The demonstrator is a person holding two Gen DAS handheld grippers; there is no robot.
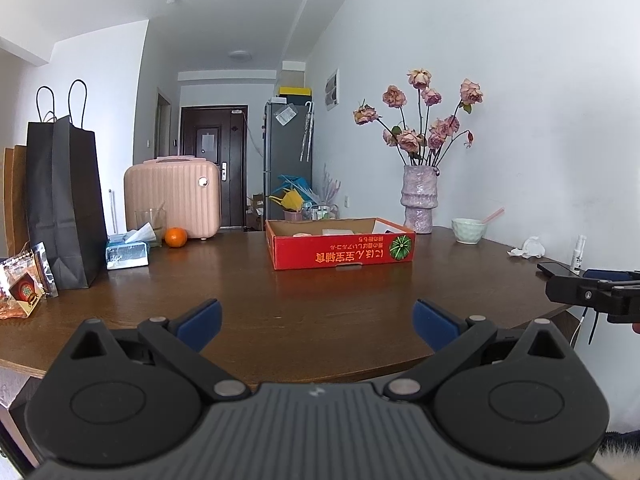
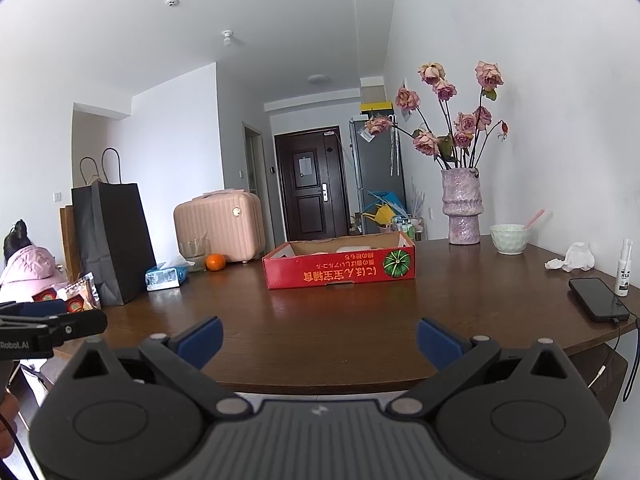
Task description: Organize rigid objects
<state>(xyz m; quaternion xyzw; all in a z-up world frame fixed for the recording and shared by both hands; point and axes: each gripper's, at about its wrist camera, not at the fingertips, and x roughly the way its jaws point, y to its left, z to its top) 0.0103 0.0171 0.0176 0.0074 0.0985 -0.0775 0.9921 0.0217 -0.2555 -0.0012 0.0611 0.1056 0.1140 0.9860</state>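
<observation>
Both the left hand-held gripper [image 1: 316,322] and the right hand-held gripper [image 2: 320,340] are spread wide and empty above the near edge of the tabletop [image 2: 340,320]. A red box [image 2: 339,266] sits mid-table, with a phone [image 2: 598,299] and spray bottle [image 2: 624,268] at the right and an orange [image 1: 176,237] at the left.
</observation>
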